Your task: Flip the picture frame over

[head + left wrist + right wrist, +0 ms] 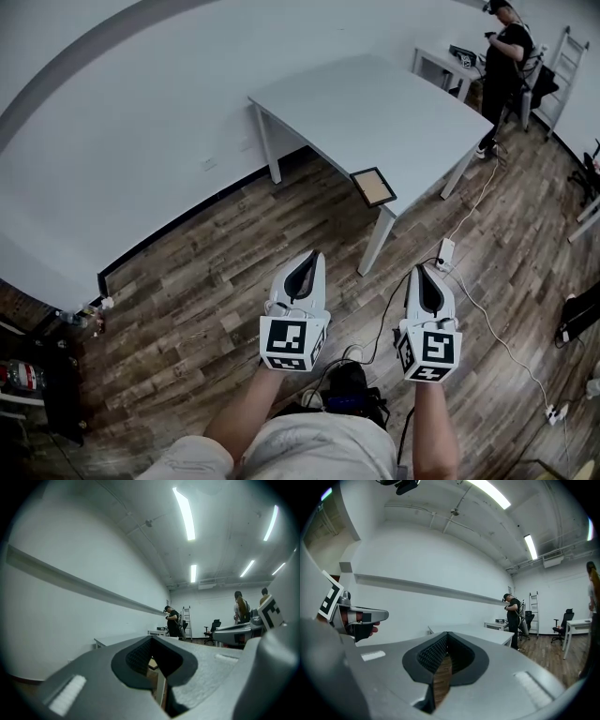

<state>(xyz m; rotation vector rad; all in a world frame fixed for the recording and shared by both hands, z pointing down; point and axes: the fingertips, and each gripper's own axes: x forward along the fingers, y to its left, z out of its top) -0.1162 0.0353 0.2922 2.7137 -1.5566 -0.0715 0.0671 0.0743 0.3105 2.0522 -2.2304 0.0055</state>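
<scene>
The picture frame [373, 187], dark-rimmed with a tan face, lies flat at the near corner of the white table [375, 108]. Both grippers hang over the wooden floor, well short of the table. My left gripper [314, 253] is shut with nothing in it, its tips pointing toward the table. My right gripper [418, 268] is beside it, also shut and empty. In the left gripper view the jaws [151, 638] meet, and a tan sliver of the frame [152, 663] shows through the gap behind them. In the right gripper view the jaws [446, 633] meet in front of the table [487, 632].
A person [504, 56] stands at the back right by a small desk [439, 58] and a ladder [565, 56]. A power strip [445, 253] and cables lie on the floor near the table leg [377, 239]. A dark bag [347, 386] sits at my feet.
</scene>
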